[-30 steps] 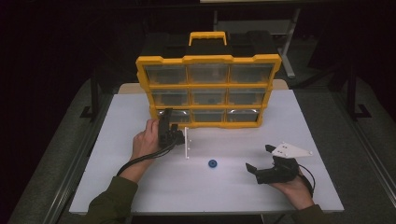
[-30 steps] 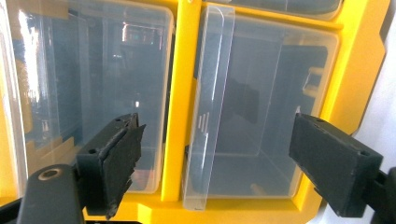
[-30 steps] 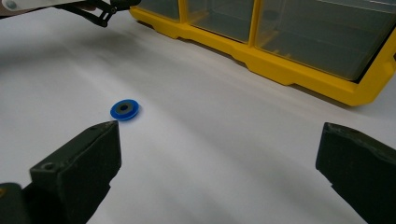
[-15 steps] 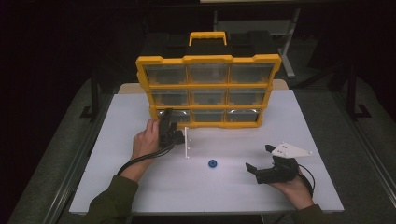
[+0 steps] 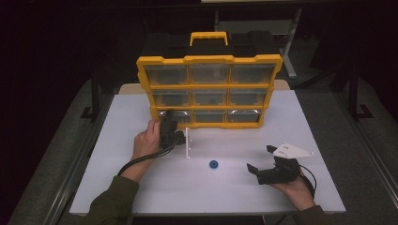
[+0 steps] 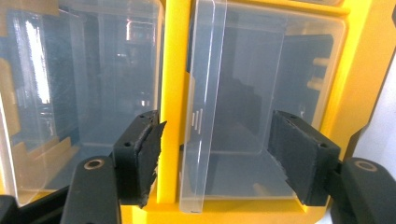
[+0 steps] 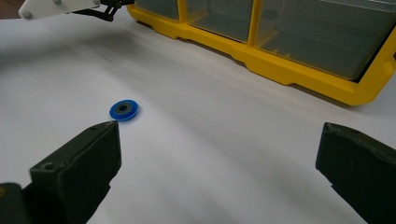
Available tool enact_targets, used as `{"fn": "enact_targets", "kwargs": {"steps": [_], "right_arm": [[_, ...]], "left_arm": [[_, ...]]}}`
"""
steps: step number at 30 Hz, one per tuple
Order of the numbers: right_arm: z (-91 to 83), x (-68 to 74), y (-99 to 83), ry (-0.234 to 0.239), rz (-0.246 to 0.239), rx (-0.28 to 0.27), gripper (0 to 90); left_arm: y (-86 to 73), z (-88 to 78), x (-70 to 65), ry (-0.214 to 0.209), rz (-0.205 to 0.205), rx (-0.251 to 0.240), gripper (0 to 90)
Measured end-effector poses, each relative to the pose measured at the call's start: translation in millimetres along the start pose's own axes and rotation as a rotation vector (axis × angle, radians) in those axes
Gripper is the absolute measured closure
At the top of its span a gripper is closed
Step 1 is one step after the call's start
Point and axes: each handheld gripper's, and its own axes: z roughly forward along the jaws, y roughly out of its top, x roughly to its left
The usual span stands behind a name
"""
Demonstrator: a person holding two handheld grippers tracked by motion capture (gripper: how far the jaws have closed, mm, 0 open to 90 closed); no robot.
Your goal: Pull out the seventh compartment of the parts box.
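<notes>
A yellow organizer (image 5: 209, 89) with clear drawers stands upright at the back of the white table (image 5: 112, 183). My left gripper (image 5: 168, 117) is up against its bottom-left drawer (image 5: 174, 115). In the left gripper view the drawer's clear pull tab (image 6: 203, 116) stands between the jaws of the left gripper (image 6: 217, 135). The jaws have just been closing, and neither pad touches the tab. My right gripper (image 5: 259, 158) rests on the table at the right, open and empty. A small blue disc (image 5: 214, 164) lies between the hands, ahead of the right gripper (image 7: 219, 128) and to its left as the blue disc (image 7: 124, 109).
The organizer's yellow frame (image 7: 289, 70) runs across the far side of the right gripper view. The organizer has a carry handle (image 5: 209, 36) on top. Dark floor and a metal frame surround the table. Open white surface lies in front of the organizer.
</notes>
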Motion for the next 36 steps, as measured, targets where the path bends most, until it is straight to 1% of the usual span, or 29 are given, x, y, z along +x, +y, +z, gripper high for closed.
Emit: {"fn": "enact_targets", "kwargs": {"steps": [2,5,6,7,9,12,14,18,22,24,25,26,30,32,36], "right_arm": [[-0.2,-0.2,0.0,-0.001,-0.001,0.001,0.0],[-0.2,0.0,0.0,-0.001,0.000,-0.002,0.0],[-0.1,0.1,0.0,-0.001,0.000,-0.002,0.0],[-0.1,0.1,0.0,-0.001,-0.001,-0.001,0.0],[-0.2,0.2,0.1,-0.001,0.000,-0.002,0.0],[-0.4,-0.1,0.1,-0.001,0.000,-0.002,0.0],[-0.4,0.1,0.2,-0.002,0.001,-0.003,0.0],[-0.5,0.3,0.2,-0.002,0.002,-0.003,0.0],[-0.5,0.1,0.2,-0.002,0.002,-0.003,0.0],[-0.6,0.3,0.2,-0.002,0.002,-0.004,0.0],[-0.6,0.1,0.1,-0.002,-0.001,-0.004,0.0],[-0.7,0.1,0.1,-0.002,0.000,-0.004,0.0],[-0.5,0.4,0.1,-0.001,-0.001,-0.001,0.0],[-0.4,0.3,0.1,-0.002,0.000,-0.002,0.0],[-0.4,0.4,0.1,-0.002,-0.001,-0.001,0.0]], "left_arm": [[0.2,-0.2,0.4,0.005,-0.002,-0.002,37.7],[0.3,-0.3,1.1,0.001,0.001,0.000,44.5],[0.3,-0.3,1.4,-0.003,0.000,0.000,46.0],[0.3,-0.2,1.7,0.002,0.002,0.001,46.9],[0.3,-0.2,1.9,0.007,0.004,0.000,47.1],[0.6,0.0,2.2,0.011,0.007,-0.003,50.0],[1.1,0.6,1.5,0.031,0.023,-0.010,51.4],[2.7,0.7,2.0,0.032,0.028,-0.007,54.6],[2.5,1.4,2.3,0.046,0.037,-0.012,56.9],[3.4,1.0,2.9,0.036,0.032,-0.005,58.7],[3.0,1.6,2.5,0.037,0.035,-0.011,59.3],[3.3,1.5,2.6,0.031,0.043,-0.002,60.4],[4.1,2.4,2.0,0.036,0.049,-0.011,61.4],[4.8,2.3,2.6,0.030,0.055,-0.008,61.6],[5.6,2.1,3.0,0.036,0.066,-0.003,64.0]]}}
